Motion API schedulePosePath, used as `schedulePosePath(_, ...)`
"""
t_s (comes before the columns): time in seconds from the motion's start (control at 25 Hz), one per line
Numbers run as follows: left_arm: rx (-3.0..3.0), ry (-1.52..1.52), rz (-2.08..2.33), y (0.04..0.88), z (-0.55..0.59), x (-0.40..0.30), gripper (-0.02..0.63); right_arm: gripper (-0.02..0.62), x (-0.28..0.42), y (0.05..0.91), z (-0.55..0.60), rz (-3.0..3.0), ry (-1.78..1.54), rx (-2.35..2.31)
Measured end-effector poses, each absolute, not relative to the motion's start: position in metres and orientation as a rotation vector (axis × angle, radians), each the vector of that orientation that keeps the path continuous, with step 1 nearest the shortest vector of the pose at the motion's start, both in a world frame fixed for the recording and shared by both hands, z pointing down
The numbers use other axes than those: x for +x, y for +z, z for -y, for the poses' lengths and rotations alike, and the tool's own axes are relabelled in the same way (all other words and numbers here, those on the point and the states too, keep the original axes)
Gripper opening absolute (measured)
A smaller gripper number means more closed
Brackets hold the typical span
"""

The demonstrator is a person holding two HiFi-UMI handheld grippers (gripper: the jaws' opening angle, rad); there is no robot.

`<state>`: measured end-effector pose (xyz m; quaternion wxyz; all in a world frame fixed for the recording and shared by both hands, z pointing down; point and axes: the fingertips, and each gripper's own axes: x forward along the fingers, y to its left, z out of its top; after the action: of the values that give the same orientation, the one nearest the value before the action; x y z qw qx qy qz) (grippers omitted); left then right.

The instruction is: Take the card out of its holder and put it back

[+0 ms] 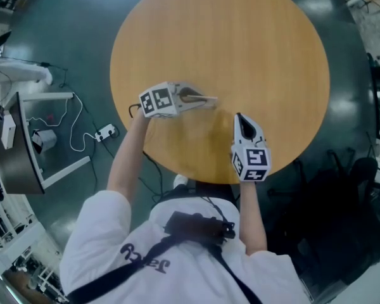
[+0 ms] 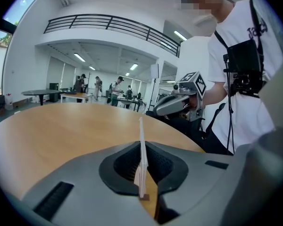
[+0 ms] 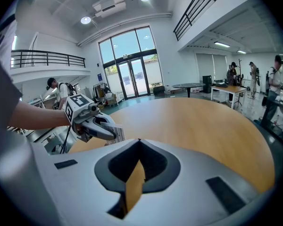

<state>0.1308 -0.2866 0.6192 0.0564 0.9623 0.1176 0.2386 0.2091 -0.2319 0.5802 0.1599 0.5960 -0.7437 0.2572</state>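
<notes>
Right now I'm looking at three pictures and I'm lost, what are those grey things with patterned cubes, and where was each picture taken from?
No robot here: a person at a round wooden table holds a two-jaw gripper in each hand; the patterned cubes are part of them. One picture comes from a camera on the person's head, looking down. The other two come from cameras riding on each gripper, looking along its jaws. The left gripper is clamped on a thin white card, seen edge-on in its own view. The right gripper is shut and empty. Nothing else shows on the table.
</notes>
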Motion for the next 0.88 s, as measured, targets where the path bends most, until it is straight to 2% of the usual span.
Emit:
schedulePosePath(0.28,2.921,0.723,-0.424,0.614,0.287,0.133,0.029,0.012,0.208,0.574,0.230,2.136,0.727,1.714)
schedulePosePath(0.6,2.974,0.634,-0.407,0.559,0.296,0.131,0.029,0.012,0.199,0.545,0.232,2.177,0.679,1.763)
schedulePosePath(0.88,2.928,0.531,-0.102,0.518,0.295,0.123,0.028,0.012,0.180,0.508,0.220,2.240,0.598,1.800)
